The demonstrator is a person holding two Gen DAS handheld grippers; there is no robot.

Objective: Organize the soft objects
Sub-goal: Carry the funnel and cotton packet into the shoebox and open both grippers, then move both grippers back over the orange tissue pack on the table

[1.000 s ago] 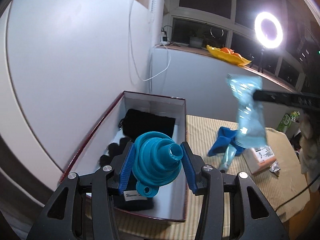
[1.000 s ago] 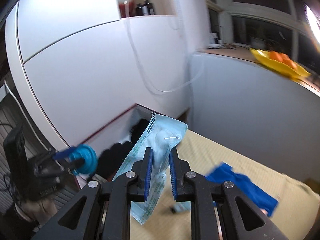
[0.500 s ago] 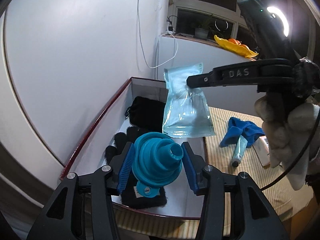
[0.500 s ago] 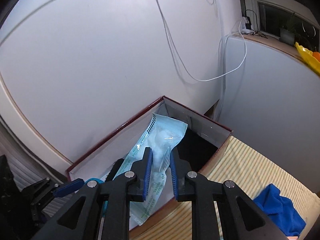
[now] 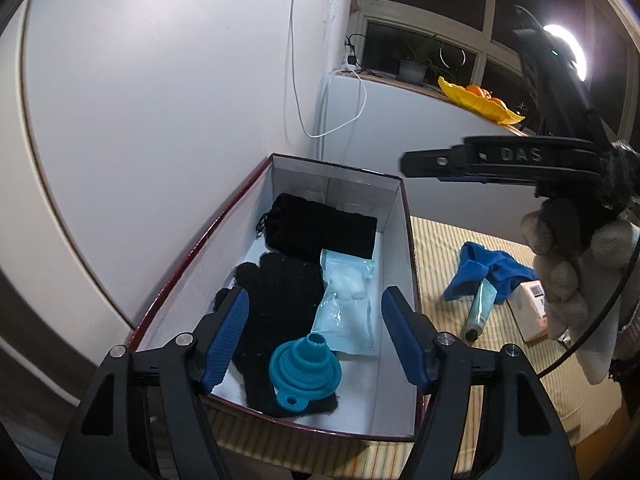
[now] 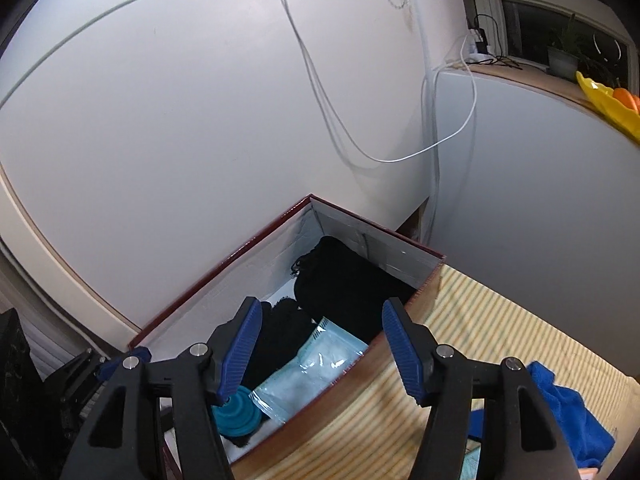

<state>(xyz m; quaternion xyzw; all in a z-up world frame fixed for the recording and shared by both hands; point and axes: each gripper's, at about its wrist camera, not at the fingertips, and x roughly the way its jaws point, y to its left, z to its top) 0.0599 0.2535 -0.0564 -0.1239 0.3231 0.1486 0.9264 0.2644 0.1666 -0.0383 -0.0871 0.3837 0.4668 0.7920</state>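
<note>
We are looking down into the box, where both soft things are now lying loose instead of hanging in our grips as a second ago. Our left gripper is opening wide above the teal funnel, dropped on the black glove. Our right gripper is opening too, nothing between its pads, the light blue packet released beside the glove. The blue cloth is waiting on the mat. The right gripper's arm reads "DAS"; the packet's print is too small to read.

The black glove is half buried under the teal funnel and left gripper's finger. The printing on the small box, maybe a barcode label, is too small to read, and the gloved hand covers part of it.
</note>
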